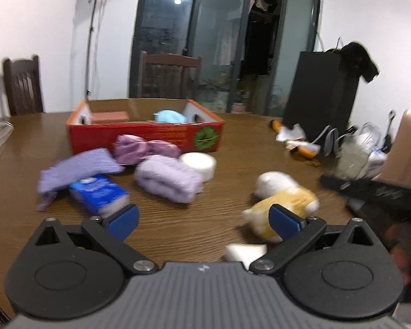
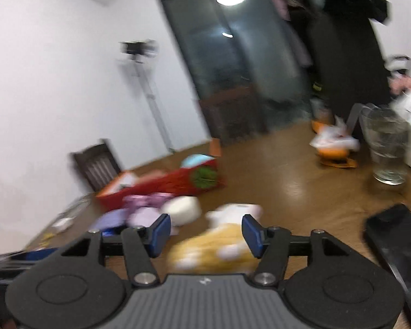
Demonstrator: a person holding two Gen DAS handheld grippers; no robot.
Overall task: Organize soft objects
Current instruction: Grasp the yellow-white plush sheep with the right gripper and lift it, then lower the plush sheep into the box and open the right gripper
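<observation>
Wooden bench [image 1: 178, 227] — dark brown, grained, carrying a scatter of soft goods in front of an open red cardboard box [image 1: 145, 137].

Box contents: a light blue plush [image 1: 169, 116] at the far wall, and a reddish-brown block [image 1: 110, 117] toward its left end.

On the bench, just before the box: a shiny pink-purple fabric bundle [image 1: 143, 148]; a rolled lilac towel [image 1: 168, 178]; a white roll [image 1: 199, 162] touching the towel's right end; a lavender cloth [image 1: 78, 170] draped partly over a blue tissue pack [image 1: 98, 193].

Apart to the right: a yellow-and-white plush toy [image 1: 280, 200], lying on its side. A small white piece [image 1: 245, 252] lies near it, close to the left device's body.

Left tongs [image 1: 204, 219] — blue pads spread wide above bare bench, gripping nothing; the tissue pack sits just beyond the left pad, the plush toy behind the right one.

Right tongs [image 2: 205, 233] — pads roughly half open. The plush toy [image 2: 213, 246] lies between and below them; the view is blurred, and no pad visibly presses on it.

Far right of the bench: a clear glass [image 2: 387, 148], orange-and-white wrappers [image 2: 334, 145], a black phone [image 2: 397, 249] and a tall black box [image 1: 323, 93] with a dark garment hung over it.

Surroundings: two dark wooden chairs [image 1: 23, 85], a lamp stand [image 1: 96, 35], a glass sliding door [image 1: 205, 38].
</observation>
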